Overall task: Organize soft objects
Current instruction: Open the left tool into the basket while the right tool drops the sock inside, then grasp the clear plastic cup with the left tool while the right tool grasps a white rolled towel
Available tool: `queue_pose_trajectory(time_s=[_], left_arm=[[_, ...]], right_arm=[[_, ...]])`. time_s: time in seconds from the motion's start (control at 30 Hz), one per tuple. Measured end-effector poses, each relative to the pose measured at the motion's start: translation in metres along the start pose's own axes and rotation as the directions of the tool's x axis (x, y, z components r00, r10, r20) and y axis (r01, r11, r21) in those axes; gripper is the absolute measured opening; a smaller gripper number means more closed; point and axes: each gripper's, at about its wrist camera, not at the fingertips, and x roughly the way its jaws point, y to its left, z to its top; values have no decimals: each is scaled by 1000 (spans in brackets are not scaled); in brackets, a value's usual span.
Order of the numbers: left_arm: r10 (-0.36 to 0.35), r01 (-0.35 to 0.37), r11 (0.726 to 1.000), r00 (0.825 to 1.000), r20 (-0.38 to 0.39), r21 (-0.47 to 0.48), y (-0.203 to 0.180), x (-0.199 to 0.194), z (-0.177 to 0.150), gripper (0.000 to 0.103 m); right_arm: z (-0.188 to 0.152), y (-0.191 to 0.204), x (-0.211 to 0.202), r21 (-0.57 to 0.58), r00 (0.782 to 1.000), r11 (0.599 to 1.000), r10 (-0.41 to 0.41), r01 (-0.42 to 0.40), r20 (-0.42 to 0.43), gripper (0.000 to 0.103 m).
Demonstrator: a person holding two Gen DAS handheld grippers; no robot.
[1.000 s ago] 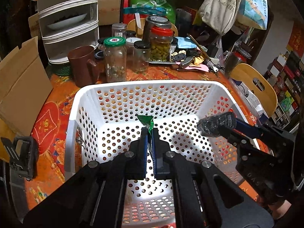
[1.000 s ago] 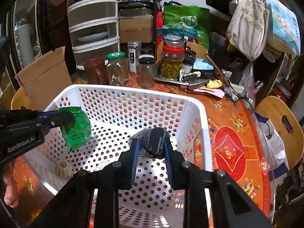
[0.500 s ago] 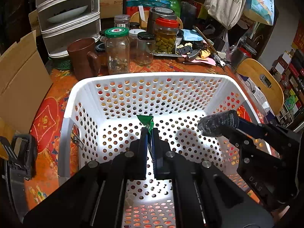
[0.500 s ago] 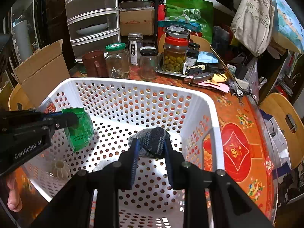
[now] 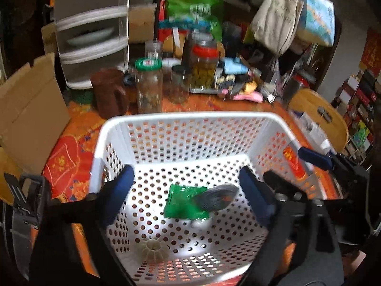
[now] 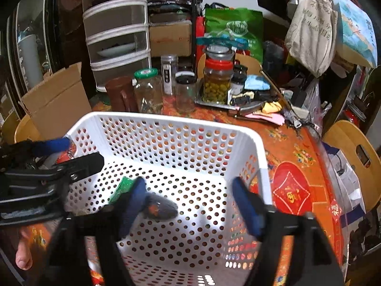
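Green packet (image 5: 184, 201) lies on the floor of the white basket (image 5: 185, 119), below and between the parted fingers of the left gripper (image 5: 188, 190), touching neither. Dark grey rolled sock (image 5: 218, 199) rests against the packet's right edge, partly over it. In the right wrist view the sock (image 6: 162, 207) sits just beside the left finger of the right gripper (image 6: 193, 205), whose fingers also stand wide apart, holding nothing. Both grippers hang over the basket's near rim, angled downward. A pale ribbed round object (image 5: 154, 250) lies near the basket's near-left corner.
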Motion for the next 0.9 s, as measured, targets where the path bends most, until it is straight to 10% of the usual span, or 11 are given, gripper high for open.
queue_pose_trajectory(time_s=[0.5,0.9], left_arm=[[69,-76,995,991,111,64,-10,-98,-25,103],[83,-89,994,992,97,57,25,-173,-203,103]], right_arm=[[-31,-8,-72,10,997,1000,-6,6,71,103],[-192,2,-148,43,997,999,-7,3,77,103]])
